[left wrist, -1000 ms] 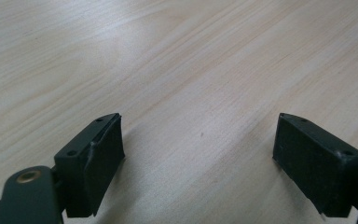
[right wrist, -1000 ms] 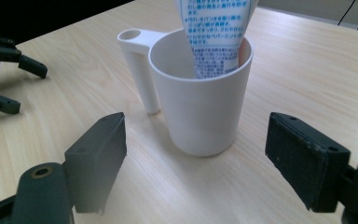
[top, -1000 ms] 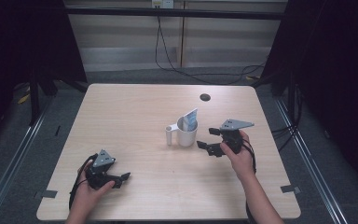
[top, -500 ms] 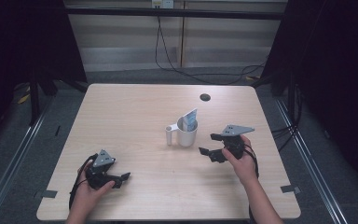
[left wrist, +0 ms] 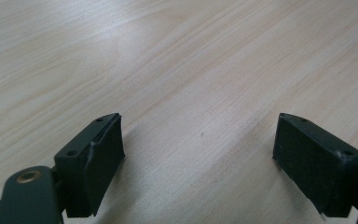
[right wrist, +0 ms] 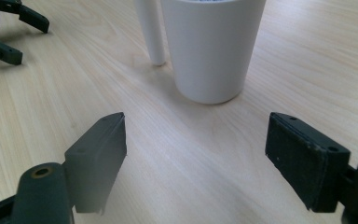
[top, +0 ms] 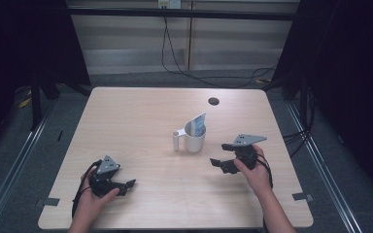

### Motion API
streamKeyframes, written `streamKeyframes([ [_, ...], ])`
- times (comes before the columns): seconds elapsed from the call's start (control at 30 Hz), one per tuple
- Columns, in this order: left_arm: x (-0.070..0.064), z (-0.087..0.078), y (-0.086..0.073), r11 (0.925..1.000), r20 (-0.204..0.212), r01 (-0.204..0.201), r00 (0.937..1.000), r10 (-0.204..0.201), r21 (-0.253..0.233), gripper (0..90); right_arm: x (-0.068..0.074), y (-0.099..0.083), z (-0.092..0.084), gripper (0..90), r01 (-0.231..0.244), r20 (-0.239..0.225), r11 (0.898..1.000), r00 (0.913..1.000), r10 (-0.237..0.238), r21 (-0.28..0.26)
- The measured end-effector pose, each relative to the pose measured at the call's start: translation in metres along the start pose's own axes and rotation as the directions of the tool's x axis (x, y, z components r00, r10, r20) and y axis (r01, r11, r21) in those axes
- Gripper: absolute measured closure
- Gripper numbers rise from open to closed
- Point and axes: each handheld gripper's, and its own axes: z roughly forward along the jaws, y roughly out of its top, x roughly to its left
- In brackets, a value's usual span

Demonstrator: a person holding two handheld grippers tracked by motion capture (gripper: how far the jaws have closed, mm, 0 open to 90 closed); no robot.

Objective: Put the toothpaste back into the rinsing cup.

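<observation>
A white mug (top: pixel 194 140) stands upright near the table's middle, its handle (top: pixel 176 141) pointing left. A blue and white packet (top: pixel 199 123) sticks out of its top. My right gripper (top: pixel 219 155) is open just right of the mug and nearer the person, apart from it. In the right gripper view the mug (right wrist: pixel 212 46) stands beyond the wide-apart jaws of that gripper (right wrist: pixel 196 135), with nothing between them. My left gripper (top: pixel 127 187) rests low at the front left, open. Bare wood lies between its jaws in the left gripper view (left wrist: pixel 198 140).
The light wooden table (top: pixel 136 116) has a dark round cable hole (top: pixel 213 101) at its back right. In the right gripper view the left gripper (right wrist: pixel 9 32) appears far off at the upper left. Dark floor, rails and cables surround the table.
My right gripper has drawn back from the mug toward the table's near edge and sunk a little. The left gripper and the mug have stayed put.
</observation>
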Motion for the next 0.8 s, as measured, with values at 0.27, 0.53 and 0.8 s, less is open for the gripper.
streamKeyframes([
  [0.27,0.0,0.0,0.0,1.0,0.0,0.0,1.0,0.0,0.0,16.0,-0.001,-0.01,-0.004,20.5,-0.01,0.005,1.0,0.9999,0.01,0.013],
  [0.53,0.0,0.0,0.0,1.0,0.0,0.0,1.0,0.0,0.0,16.0,-0.001,-0.022,-0.005,20.5,-0.023,0.012,0.999,0.9997,0.022,0.031],
  [0.8,0.0,0.0,0.0,1.0,0.0,0.0,1.0,0.0,0.0,16.0,-0.002,-0.028,-0.01,20.5,-0.033,0.02,0.999,0.9993,0.032,0.036],
])
